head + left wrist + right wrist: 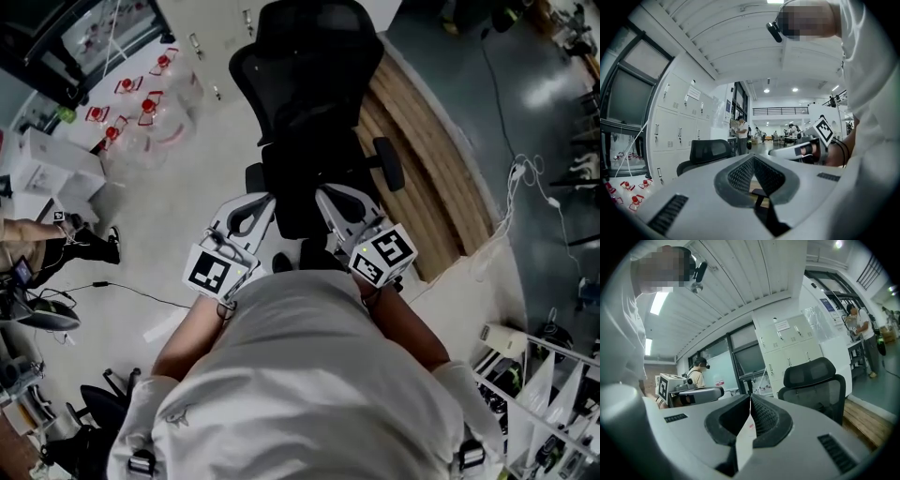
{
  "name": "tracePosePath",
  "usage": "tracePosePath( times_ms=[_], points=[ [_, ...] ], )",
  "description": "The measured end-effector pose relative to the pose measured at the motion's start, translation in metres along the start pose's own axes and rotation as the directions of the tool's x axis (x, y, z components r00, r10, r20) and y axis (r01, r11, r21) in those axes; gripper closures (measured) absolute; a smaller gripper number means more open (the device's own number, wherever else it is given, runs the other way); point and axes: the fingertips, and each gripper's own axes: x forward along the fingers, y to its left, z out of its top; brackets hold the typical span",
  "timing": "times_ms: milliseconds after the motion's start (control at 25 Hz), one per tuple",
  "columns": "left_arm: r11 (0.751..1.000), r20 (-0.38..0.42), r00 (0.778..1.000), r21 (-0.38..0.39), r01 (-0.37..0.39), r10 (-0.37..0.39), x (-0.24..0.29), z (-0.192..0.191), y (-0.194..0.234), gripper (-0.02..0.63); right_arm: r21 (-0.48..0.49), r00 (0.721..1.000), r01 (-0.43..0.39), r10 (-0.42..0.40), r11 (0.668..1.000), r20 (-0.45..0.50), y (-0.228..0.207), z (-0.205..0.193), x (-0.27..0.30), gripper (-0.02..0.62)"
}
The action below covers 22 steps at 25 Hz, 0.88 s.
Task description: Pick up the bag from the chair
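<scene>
The chair [305,56] stands just ahead of the person, backrest away. A dark mass [300,214] on its seat is probably the bag, apparently with its long axis running from the backrest toward the person. Black on black, its outline and facing cannot be confirmed. The left tool [753,158] and right tool [750,397] each have jaws together, holding nothing. Risk: a misjudged edge could clamp seat fabric, and unopened jaws would only push the bag.

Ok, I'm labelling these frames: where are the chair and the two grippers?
chair [305,75], head view, backrest.
left gripper [753,158], left gripper view, between jaw tips.
right gripper [750,397], right gripper view, between jaw tips.
</scene>
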Motion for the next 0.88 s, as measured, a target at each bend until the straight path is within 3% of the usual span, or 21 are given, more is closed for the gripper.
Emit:
tracePosePath(
  times_ms=[880],
  points=[
    [0.996, -0.026, 0.996, -0.03, -0.089, 0.088, 0.137, -0.011, 0.051, 0.598, 0.036, 0.994, -0.07, 0.072, 0.997, -0.077, -0.146, 0.02, 0.032, 0.56]
  ],
)
